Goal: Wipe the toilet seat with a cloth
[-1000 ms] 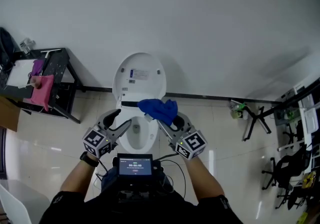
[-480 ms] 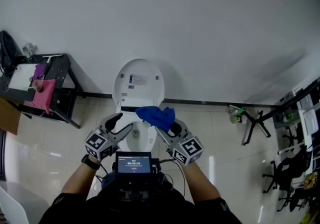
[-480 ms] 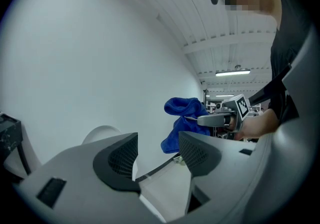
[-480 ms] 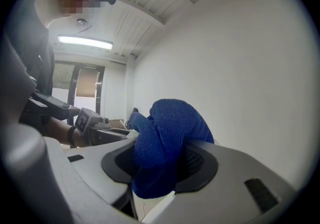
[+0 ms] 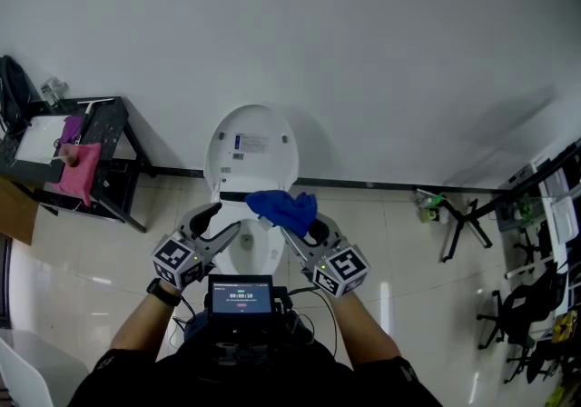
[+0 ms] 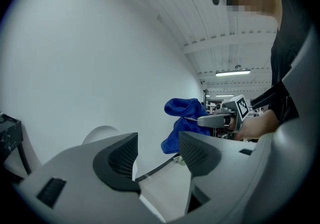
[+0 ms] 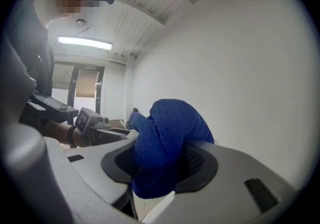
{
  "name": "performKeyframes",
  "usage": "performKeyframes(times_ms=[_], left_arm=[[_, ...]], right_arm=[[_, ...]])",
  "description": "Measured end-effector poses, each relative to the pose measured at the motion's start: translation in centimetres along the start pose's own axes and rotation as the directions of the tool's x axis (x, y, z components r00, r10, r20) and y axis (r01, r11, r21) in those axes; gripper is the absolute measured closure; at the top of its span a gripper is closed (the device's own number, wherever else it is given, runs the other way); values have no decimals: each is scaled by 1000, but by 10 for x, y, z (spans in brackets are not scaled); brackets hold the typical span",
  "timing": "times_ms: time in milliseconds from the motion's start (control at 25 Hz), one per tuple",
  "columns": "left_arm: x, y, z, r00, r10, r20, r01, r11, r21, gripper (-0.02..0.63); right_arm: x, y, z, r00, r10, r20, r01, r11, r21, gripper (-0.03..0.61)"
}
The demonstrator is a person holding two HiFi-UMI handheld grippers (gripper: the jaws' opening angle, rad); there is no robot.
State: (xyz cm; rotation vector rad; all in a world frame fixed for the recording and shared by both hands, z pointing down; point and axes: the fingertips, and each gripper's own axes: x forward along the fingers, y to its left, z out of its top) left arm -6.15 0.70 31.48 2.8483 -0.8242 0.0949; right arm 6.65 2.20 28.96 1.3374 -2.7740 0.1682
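Observation:
A white toilet stands against the wall with its lid [image 5: 251, 149] raised and its seat [image 5: 238, 253] below, partly hidden by both grippers. A blue cloth [image 5: 283, 206] [image 7: 165, 140] [image 6: 181, 120] is bunched between the jaws of my right gripper [image 5: 301, 229] [image 7: 161, 164], which is shut on it and held above the right side of the seat. My left gripper [image 5: 218, 223] [image 6: 158, 154] hovers over the seat's left side, open with nothing between its fingers.
A black metal rack [image 5: 102, 153] with a pink cloth [image 5: 77, 169] stands left of the toilet. Black stands and chairs [image 5: 531, 305] crowd the far right. A green bottle [image 5: 431, 203] sits on the floor by the wall. A small screen [image 5: 240, 295] is at my chest.
Over the last second the view shifted slightly and both grippers came a little lower and nearer my body, the blue cloth still held. In the last half second almost nothing moved.

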Motion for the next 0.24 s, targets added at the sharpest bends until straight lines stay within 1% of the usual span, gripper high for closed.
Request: performKeyframes(times_ms=[120,240], left_arm=[[0,0,0,1000,0,0,0,1000,11,367],[1,-2,10,1000,12,8,-12,1000,-12,367]], right_arm=[[0,1,2,1000,7,6,-7,1000,-5,385],[2,0,3,1000,10,10,-10,1000,-4,385]])
